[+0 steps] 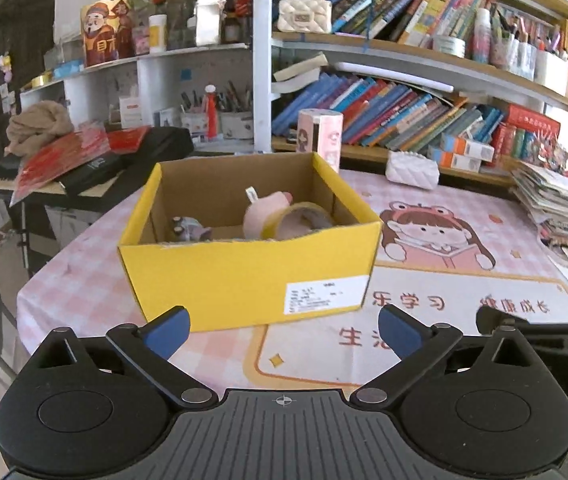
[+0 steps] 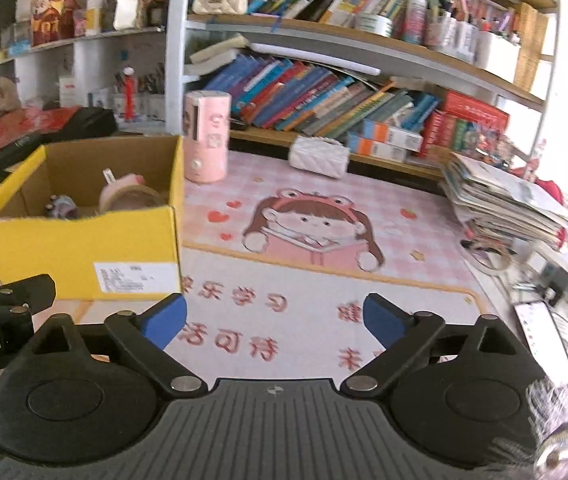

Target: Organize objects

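left gripper [image 1: 284,330] jaws wide apart, nothing between; right gripper [image 2: 274,320] likewise, empty. yellow box [image 1: 244,280] on the pink mat [image 1: 444,280], just ahead of left gripper. inside: tape roll [image 1: 298,220], pink item [image 1: 264,212], small grey figure [image 1: 188,232]. judged mostly done; pink canister [image 2: 207,136], white pouch [image 2: 318,156] remain outside.

My table [image 1: 84,280] wears a pink checked cloth printed with a reading girl, and the yellow cardboard box [image 1: 252,276] sits on it toward its left end. Behind the box stands a pink cylindrical container [image 2: 207,136], with a white quilted pouch [image 2: 318,156] lying near the back edge beside it. Off to my right a slumping stack of papers [image 2: 500,200] rests on the cloth, with a ring of tape [image 1: 564,249] just in front of it.
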The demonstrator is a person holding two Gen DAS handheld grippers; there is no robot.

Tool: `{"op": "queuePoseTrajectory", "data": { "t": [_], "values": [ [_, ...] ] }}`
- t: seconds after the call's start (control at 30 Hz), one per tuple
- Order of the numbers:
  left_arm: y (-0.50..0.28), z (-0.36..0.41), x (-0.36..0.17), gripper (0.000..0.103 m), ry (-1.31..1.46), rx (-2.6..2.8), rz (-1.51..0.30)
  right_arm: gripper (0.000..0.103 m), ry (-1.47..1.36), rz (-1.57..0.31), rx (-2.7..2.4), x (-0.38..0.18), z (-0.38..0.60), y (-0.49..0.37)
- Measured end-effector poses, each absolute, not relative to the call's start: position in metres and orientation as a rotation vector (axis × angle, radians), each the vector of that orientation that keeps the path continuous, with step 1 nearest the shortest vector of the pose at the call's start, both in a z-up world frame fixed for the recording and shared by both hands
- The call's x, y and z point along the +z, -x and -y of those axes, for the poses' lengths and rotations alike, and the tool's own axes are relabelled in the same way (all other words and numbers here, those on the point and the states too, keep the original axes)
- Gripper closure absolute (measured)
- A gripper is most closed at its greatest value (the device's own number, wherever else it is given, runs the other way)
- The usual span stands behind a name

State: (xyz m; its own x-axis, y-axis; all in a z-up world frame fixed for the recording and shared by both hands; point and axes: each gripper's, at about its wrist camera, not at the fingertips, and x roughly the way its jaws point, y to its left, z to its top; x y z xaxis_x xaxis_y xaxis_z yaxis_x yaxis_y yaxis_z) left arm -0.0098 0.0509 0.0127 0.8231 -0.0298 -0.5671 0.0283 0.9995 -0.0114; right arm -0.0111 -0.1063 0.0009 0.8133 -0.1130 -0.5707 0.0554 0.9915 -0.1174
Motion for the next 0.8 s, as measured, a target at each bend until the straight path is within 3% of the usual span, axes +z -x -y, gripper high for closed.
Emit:
{"op": "queuePoseTrajectory", "data": {
  "t": [0.8],
  "values": [
    [0.013, -0.017, 0.0, 0.001, -0.051, 0.001, -0.678, 0.0, 0.116, -0.723, -0.263, -0.022, 0.121, 0.03]
  ]
}}
